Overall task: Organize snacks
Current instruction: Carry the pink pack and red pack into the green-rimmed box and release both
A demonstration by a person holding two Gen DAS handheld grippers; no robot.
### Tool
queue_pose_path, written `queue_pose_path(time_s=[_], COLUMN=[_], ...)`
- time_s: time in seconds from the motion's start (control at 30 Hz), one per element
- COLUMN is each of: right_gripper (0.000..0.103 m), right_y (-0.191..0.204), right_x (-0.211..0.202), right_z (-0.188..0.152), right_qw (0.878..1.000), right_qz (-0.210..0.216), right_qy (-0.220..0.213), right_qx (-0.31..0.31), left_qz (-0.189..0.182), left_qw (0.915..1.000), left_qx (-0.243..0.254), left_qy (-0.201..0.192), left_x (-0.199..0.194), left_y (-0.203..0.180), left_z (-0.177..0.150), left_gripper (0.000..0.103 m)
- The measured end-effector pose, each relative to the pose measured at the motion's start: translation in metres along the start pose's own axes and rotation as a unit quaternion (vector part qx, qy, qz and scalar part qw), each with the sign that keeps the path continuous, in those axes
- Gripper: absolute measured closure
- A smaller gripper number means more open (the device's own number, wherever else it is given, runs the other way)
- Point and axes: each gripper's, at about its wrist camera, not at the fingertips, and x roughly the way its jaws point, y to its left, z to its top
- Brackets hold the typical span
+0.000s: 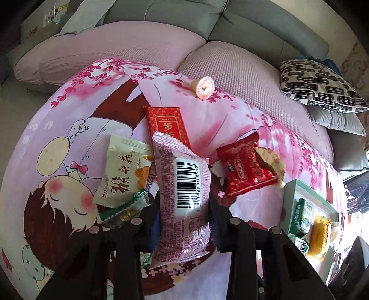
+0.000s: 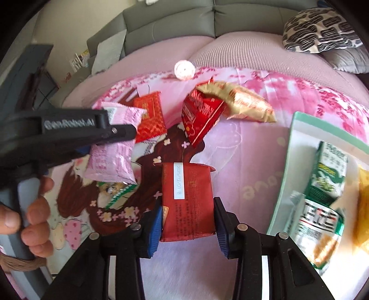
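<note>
snacks on a pink cloth

a pink cartoon cloth (image 1: 57, 138) lies over a bumpy pink sofa seat (image 1: 230, 67). the grey sofa back (image 1: 184, 13) is behind it, with a black and white pillow (image 1: 320, 85) at one side. a pale green box (image 2: 286, 175) with a white inside sits on the cloth and has shiny packets in it.

the left gripper (image 1: 184, 207) is closed on a crinkly pink packet (image 1: 182, 196) with a bar code, held just above the cloth. the right gripper (image 2: 188, 217) is closed on a flat dark red packet (image 2: 186, 200). a hand (image 2: 34, 214) holds the left gripper's handle.

more packets lie on the cloth: a cream packet (image 1: 124, 170), a red bar (image 1: 168, 124), a red pack (image 1: 244, 170) and a gold pack (image 2: 246, 103). a small round cup (image 1: 203, 87) lies at the far edge.
</note>
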Motion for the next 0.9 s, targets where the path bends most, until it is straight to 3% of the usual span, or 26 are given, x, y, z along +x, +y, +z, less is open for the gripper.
queue_pose_path(time_s=[0.33, 0.53, 0.73, 0.9], right_gripper=[0.060, 0.060, 0.060, 0.060], right_y=[-0.019, -0.048, -0.091, -0.125], right_x=[-0.050, -0.069, -0.094, -0.115], right_z=[0.005, 0.011, 0.009, 0.004], right_qw=[0.997, 0.993, 0.982, 0.971], right_qz=[-0.023, -0.059, -0.122, -0.150], right_qy=[-0.064, -0.076, -0.090, -0.102], right_qx=[0.039, 0.070, 0.114, 0.157], left_qz=[-0.006, -0.022, -0.069, -0.111], left_qw=[0.9985, 0.9954, 0.9877, 0.9792], left_qx=[0.035, 0.080, 0.136, 0.169], left_qy=[-0.042, -0.048, -0.033, -0.011], left_x=[-0.034, -0.042, -0.042, -0.042], left_y=[-0.031, -0.070, -0.119, -0.149], left_z=[-0.002, -0.011, -0.029, -0.045], left_gripper=[0.066, 0.066, 0.066, 0.066])
